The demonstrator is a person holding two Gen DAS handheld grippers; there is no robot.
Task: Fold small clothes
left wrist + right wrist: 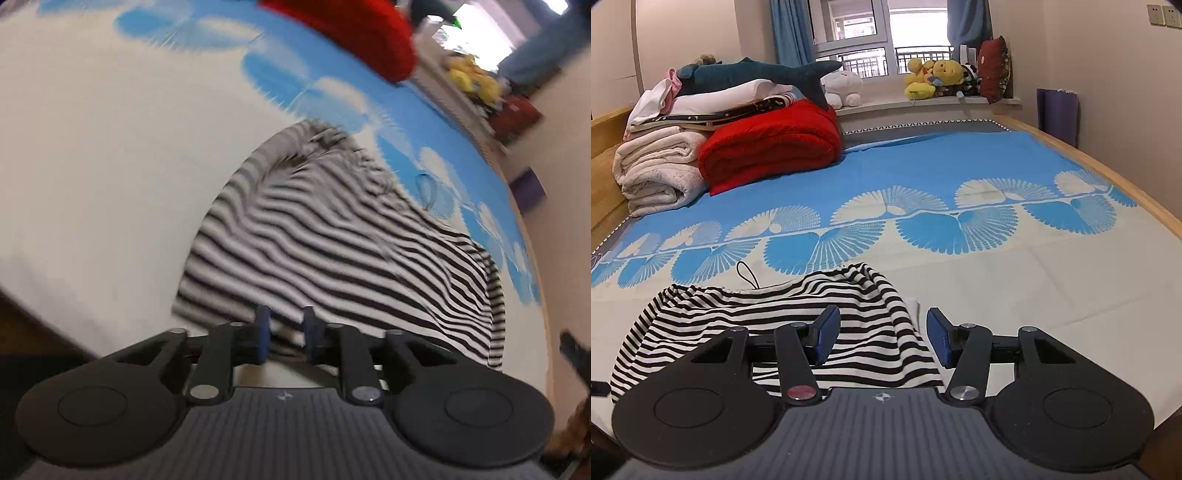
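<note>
The left wrist view rides just behind the left claw (286, 332), low and close over the bed (92, 166), tilted so the bed's edge runs slantwise, and blurred. It faces the striped garment (332, 236), which fills the middle — very near.

The right wrist view sits level behind the right claw (882, 339), looking along the bed toward the window (864, 33) at the far end.

Both views share the striped garment, the blue-and-white bedsheet (923, 173), the red blanket (768, 144) and the yellow plush toys (934, 77) — seen from different angles.
</note>
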